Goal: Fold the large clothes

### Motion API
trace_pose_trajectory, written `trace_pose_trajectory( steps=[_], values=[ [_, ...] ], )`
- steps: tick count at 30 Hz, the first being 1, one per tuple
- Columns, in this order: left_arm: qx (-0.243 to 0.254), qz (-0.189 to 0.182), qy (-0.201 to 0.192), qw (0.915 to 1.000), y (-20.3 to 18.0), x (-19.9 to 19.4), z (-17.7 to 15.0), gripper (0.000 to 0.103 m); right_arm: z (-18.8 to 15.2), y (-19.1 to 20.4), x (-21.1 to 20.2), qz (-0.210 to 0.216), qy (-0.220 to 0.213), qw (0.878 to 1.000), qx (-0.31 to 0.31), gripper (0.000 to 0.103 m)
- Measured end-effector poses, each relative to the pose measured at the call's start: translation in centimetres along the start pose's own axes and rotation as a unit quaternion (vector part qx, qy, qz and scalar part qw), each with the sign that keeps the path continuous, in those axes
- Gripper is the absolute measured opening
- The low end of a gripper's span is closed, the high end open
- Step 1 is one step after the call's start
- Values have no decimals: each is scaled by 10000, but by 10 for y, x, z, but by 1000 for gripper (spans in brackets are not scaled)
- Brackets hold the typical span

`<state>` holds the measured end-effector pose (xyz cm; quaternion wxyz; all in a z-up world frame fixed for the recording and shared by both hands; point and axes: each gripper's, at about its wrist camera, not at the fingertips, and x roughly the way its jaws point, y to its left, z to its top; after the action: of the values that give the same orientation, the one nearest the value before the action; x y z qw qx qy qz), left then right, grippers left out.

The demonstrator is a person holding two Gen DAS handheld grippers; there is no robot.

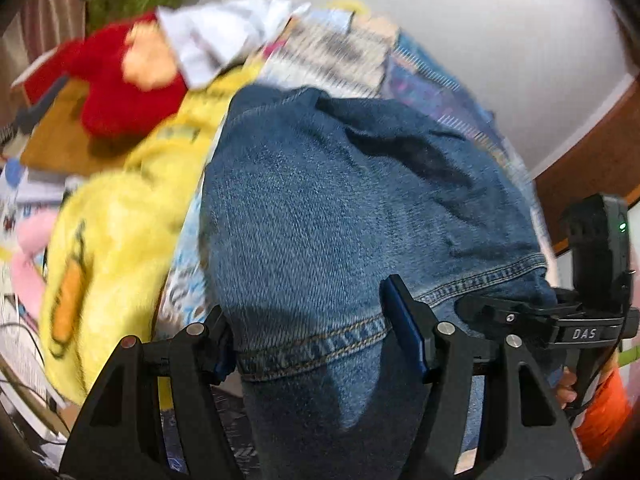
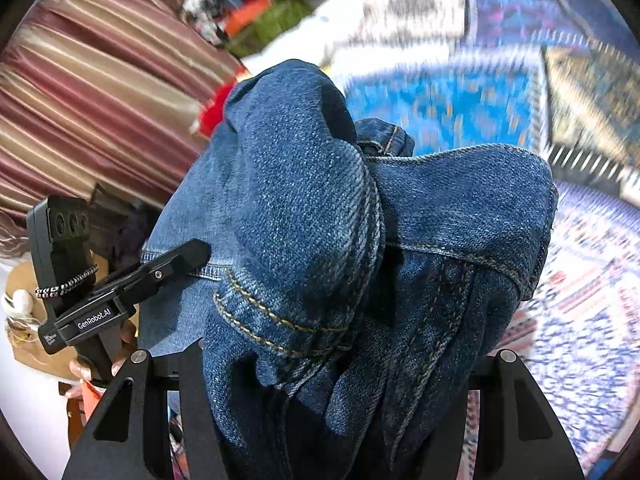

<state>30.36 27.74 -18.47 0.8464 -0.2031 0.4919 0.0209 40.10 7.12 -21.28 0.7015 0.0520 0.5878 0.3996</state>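
Jeans (image 1: 340, 208) fill both views and hide most of what lies under them. My left gripper (image 1: 316, 344) is spread wide, with the hem between its fingers; I cannot tell if they pinch it. My right gripper (image 2: 332, 392) is buried in bunched denim, so I cannot tell how it stands. Behind the jeans lies a blurry patterned blanket (image 2: 440, 108). Left of the jeans sit a yellow plush (image 1: 112, 232) and a red plush (image 1: 116, 80). Beside the jeans, each view shows the other gripper, reading "DAS" and "GenRobot.AI".
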Motion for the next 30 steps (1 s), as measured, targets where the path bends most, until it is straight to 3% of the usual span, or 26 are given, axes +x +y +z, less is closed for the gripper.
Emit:
trace_pose_trajectory(
  steps=[4,10,12,16,25,30],
  values=[
    [22,382,319,9988,11,31,-24,64,-10,-12,36,-351,296,9987,-220,57],
    [-32,246,61,9997,16,24,-46,66,-9,-20,32,-325,278,9982,-419,65],
    [52,315,89,9995,13,18,-58,68,-11,-26,23,-321,301,9982,-417,67],
    [322,590,-48,9977,1,7,-80,71,-26,-34,10,-476,273,9974,-458,83],
    [148,746,-87,9971,-2,-13,-117,75,-61,-43,-29,-679,15,9968,-432,84],
    [524,1321,-167,9897,-24,-28,-130,75,-76,-37,-59,-961,-264,9939,-481,84]
  ],
)
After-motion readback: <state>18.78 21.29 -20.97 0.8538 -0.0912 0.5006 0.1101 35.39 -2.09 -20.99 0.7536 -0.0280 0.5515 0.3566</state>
